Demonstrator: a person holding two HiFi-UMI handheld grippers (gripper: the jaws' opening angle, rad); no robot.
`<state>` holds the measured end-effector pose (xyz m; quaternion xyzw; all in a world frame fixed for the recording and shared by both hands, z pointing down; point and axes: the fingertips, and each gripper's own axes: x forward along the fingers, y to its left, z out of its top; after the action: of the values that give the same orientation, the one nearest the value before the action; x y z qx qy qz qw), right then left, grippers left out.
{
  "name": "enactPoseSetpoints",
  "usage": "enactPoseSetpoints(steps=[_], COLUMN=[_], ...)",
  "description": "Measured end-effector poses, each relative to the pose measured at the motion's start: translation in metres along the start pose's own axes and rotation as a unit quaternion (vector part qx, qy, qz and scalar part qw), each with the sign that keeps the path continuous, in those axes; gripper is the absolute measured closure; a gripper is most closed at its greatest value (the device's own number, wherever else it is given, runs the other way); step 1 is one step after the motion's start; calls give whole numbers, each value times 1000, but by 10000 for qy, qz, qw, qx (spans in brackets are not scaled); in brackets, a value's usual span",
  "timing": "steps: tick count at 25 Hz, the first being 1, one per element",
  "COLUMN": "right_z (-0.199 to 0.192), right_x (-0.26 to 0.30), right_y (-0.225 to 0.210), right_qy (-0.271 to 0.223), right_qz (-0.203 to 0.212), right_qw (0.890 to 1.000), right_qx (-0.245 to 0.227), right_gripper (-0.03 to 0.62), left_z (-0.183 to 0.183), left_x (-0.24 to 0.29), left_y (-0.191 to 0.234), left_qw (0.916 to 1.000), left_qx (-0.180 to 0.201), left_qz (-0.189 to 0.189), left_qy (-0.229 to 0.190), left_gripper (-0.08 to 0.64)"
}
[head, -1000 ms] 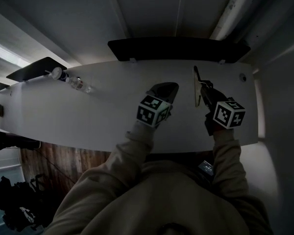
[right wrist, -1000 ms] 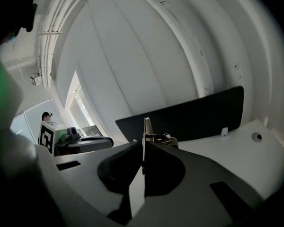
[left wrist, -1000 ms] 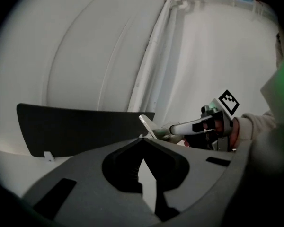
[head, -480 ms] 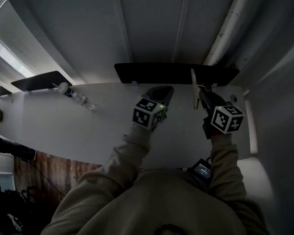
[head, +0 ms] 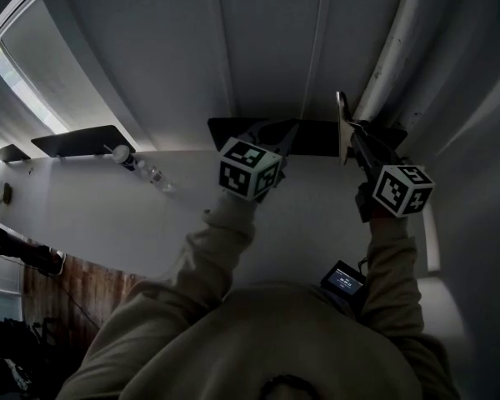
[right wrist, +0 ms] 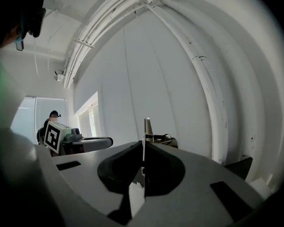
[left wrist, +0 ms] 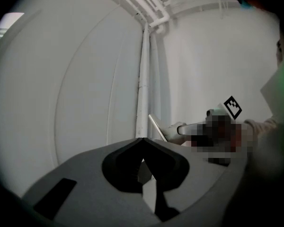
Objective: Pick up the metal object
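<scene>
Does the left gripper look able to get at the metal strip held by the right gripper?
Probably yes: the strip juts free beyond the right gripper, and the left gripper is beside it with only air between. Its jaws are shut and would need opening.

Black squares on white faces: that's the pattern on the left cube (head: 248, 168), and the same on the right cube (head: 404, 189). Sleeves (head: 212, 261) are beige, plain all over. The table (head: 108, 202) is flat white, the wall (head: 258, 48) pale grey, the pipe (head: 396, 52) white. The metal object (head: 342, 127) shows a pale silvery edge. The right gripper (right wrist: 143, 162) has a grey shell with a black hollow, and the left gripper (left wrist: 142, 164) matches. The floor (head: 75, 302) is streaky wood-brown.
</scene>
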<state>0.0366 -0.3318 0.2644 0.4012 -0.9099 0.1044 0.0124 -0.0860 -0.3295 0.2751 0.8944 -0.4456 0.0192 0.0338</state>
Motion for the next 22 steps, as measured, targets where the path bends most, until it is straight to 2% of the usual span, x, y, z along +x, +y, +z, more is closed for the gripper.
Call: enactPoseSetpoints(steps=[3, 7, 11, 17, 22], right_z=[25, 37, 40, 42, 39], right_x=[1, 0, -2, -4, -1], right_y=[9, 22, 27, 24, 25], right_qy=[-215, -349, -390, -444, -347], right_qz=[54, 161, 195, -9, 80], right_qw=[9997, 9991, 9987, 9977, 9983], right_qx=[-60, -184, -262, -512, -462], right_gripper=[569, 569, 569, 571, 571], left_z=[33, 52, 52, 45, 39], left_x=[-6, -15, -13, -14, -11], left_y=[7, 8, 1, 1, 3], left_qw=[9996, 9985, 9981, 9984, 9987], left_qx=[184, 368, 456, 457, 404], left_qz=[17, 88, 60, 80, 166], left_qy=[-224, -406, -414, -327, -262], left_gripper=[558, 558, 558, 558, 558])
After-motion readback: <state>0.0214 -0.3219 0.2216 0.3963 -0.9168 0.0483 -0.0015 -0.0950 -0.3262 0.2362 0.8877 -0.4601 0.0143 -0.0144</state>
